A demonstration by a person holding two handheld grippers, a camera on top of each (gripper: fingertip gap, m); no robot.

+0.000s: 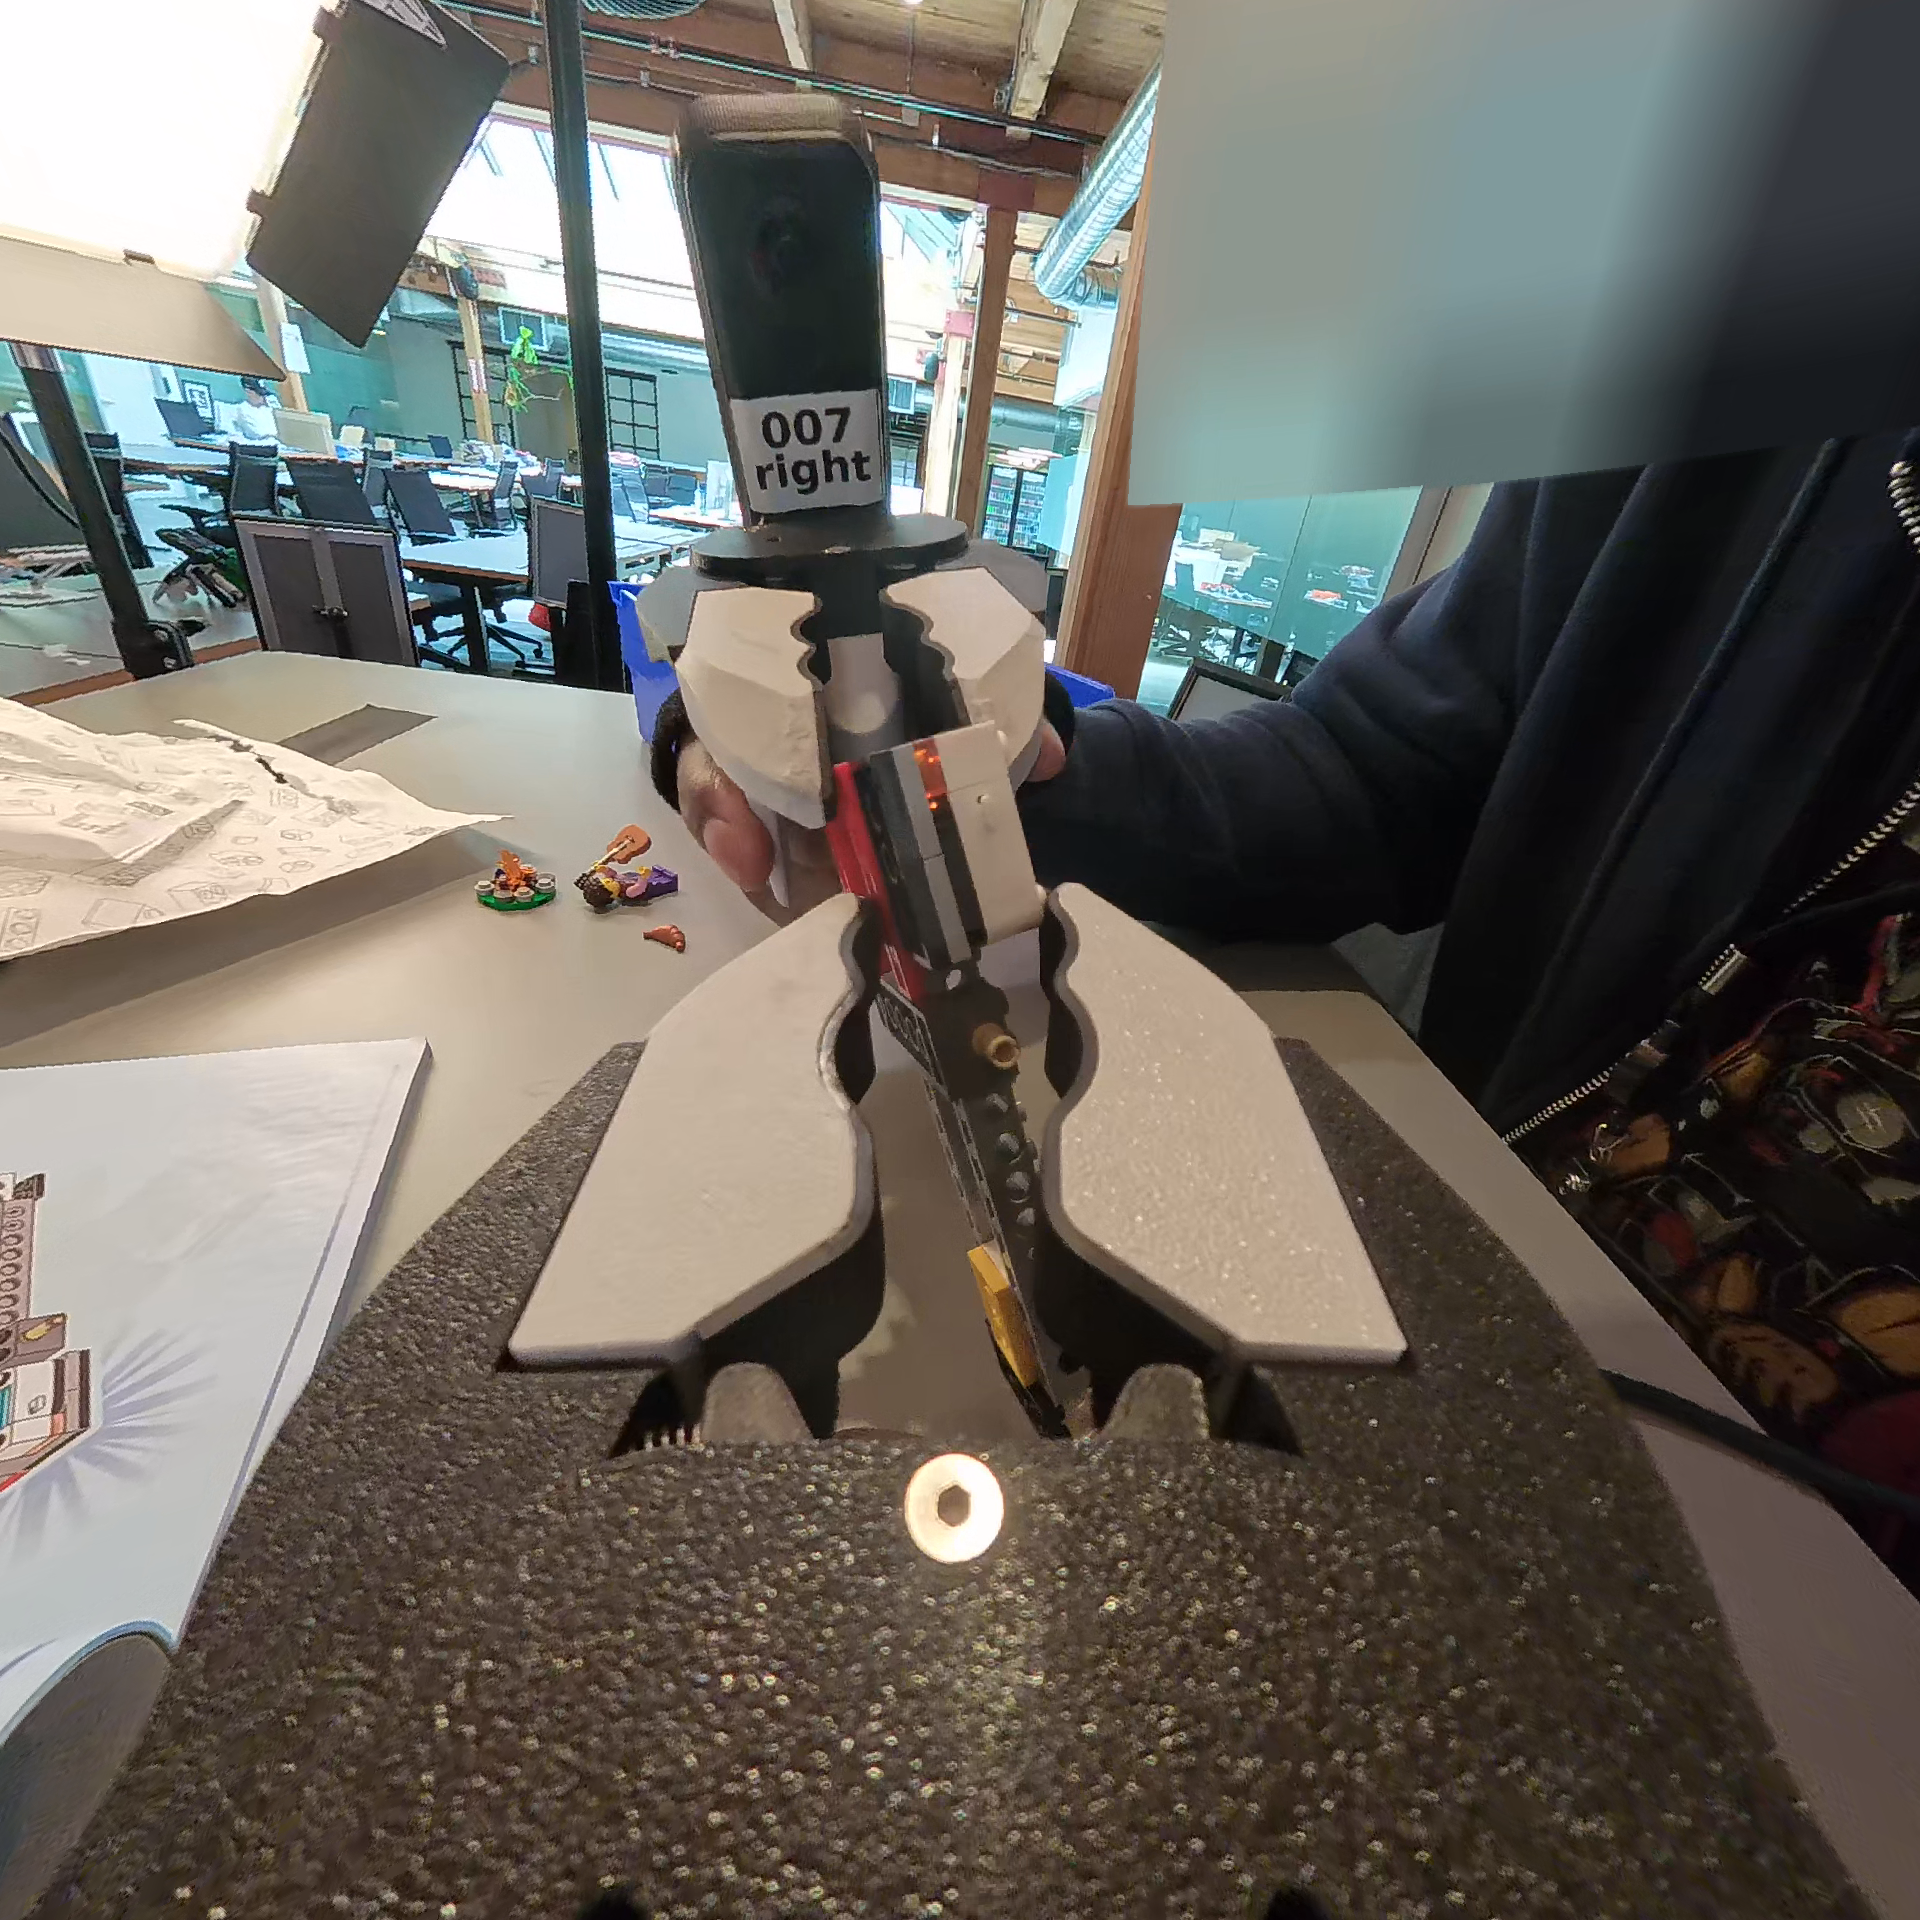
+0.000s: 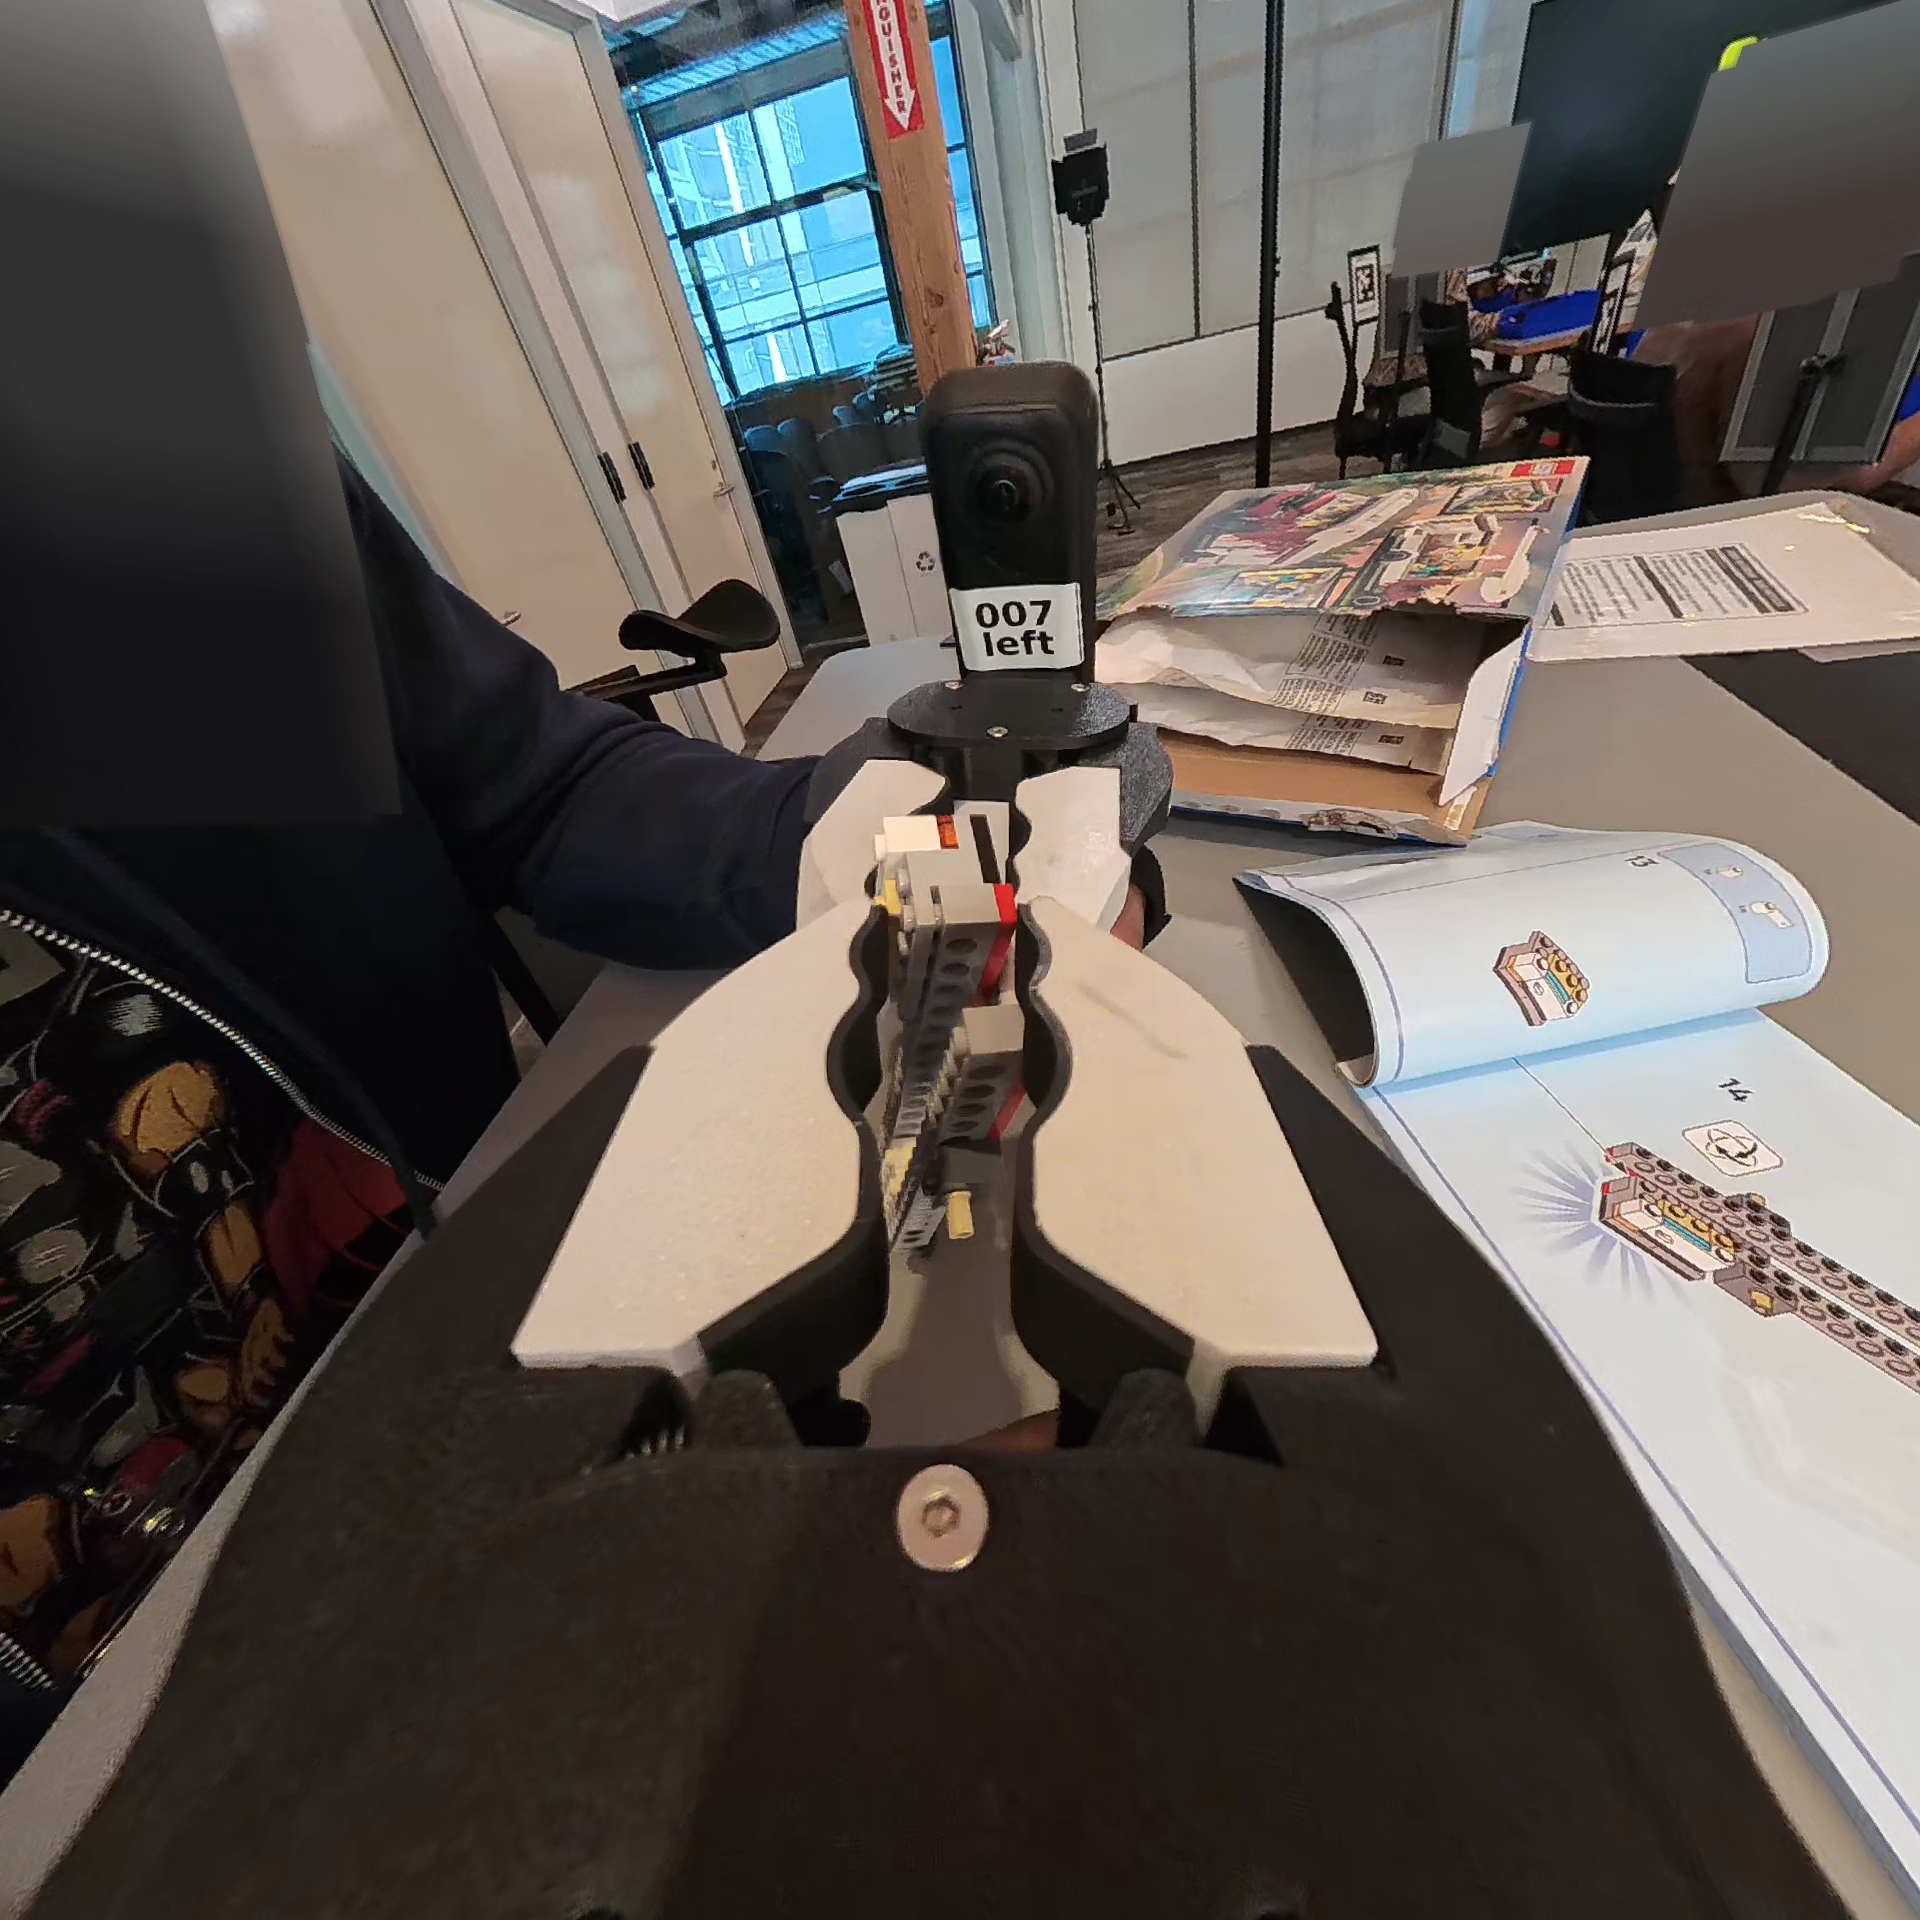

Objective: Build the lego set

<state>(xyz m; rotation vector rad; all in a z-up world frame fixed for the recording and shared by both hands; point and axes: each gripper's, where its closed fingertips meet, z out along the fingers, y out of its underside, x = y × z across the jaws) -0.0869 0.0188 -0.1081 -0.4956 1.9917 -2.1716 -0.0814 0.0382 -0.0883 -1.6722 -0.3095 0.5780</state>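
Note:
A long brick assembly [image 1: 935, 862] of red, black, grey and white strips is held above the grey table [image 1: 416, 987] between two grippers that face each other. My left gripper [image 1: 956, 914] is shut on one end, with its fingertips pressing the red side and the white side. My right gripper [image 2: 951, 925] is shut on the other end of the assembly [image 2: 956, 997], whose studded grey beam runs back between its fingers. The right gripper also shows in the left wrist view [image 1: 894, 717], and the left gripper in the right wrist view [image 2: 951, 831].
An open instruction booklet [image 2: 1662, 1091] lies on the table and also shows in the left wrist view [image 1: 187, 1247]. A torn paper bag [image 1: 156, 810], a minifigure with a guitar [image 1: 623, 878], a green campfire piece [image 1: 516, 888] and a set box [image 2: 1351, 644] lie around. A person's dark sleeve [image 1: 1455, 779] is close. Left and right tips are no more than a few centimetres apart.

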